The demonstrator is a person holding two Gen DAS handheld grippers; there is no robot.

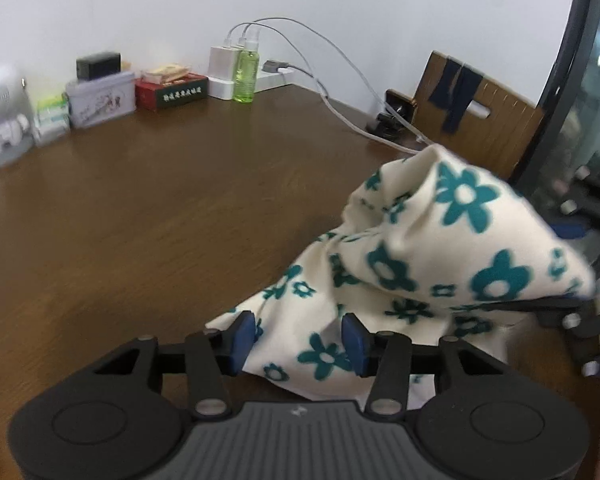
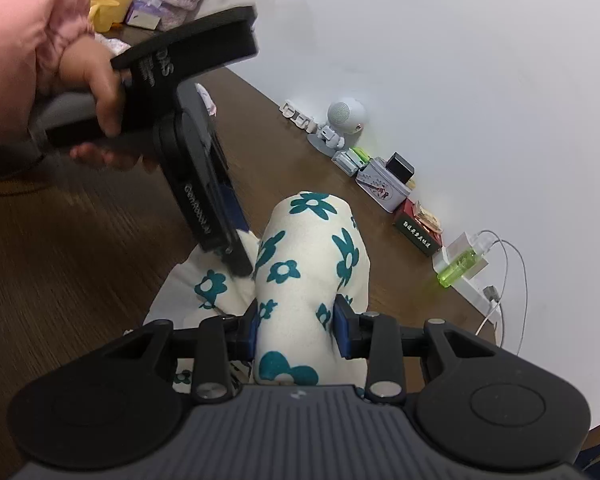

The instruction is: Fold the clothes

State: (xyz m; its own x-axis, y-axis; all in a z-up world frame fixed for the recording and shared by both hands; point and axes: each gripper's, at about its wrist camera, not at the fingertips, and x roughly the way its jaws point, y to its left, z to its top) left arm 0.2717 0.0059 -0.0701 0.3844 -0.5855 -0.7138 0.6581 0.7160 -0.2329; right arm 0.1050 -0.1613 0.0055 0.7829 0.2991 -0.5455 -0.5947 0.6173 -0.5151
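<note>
A cream cloth with teal flowers (image 1: 412,264) lies partly on the brown table (image 1: 140,220). Its right part is raised in a hump. My left gripper (image 1: 300,342) stands over the low near end of the cloth. Its blue pads (image 1: 244,340) are apart, with flat fabric between them and no pinch showing. In the right wrist view my right gripper (image 2: 298,328) is shut on a bunched fold of the cloth (image 2: 312,256), which rises above the pads. The left gripper (image 2: 240,264) comes down onto the cloth from the left, held by a hand (image 2: 100,92) in a pink sleeve.
Along the wall stand a white robot figure (image 1: 4,116), a tin box (image 1: 100,100), a red box (image 1: 172,94), a green bottle (image 1: 246,76) and a white power strip (image 1: 224,68) with trailing cables (image 1: 340,108). A wooden chair back (image 1: 480,120) stands past the table's far right edge.
</note>
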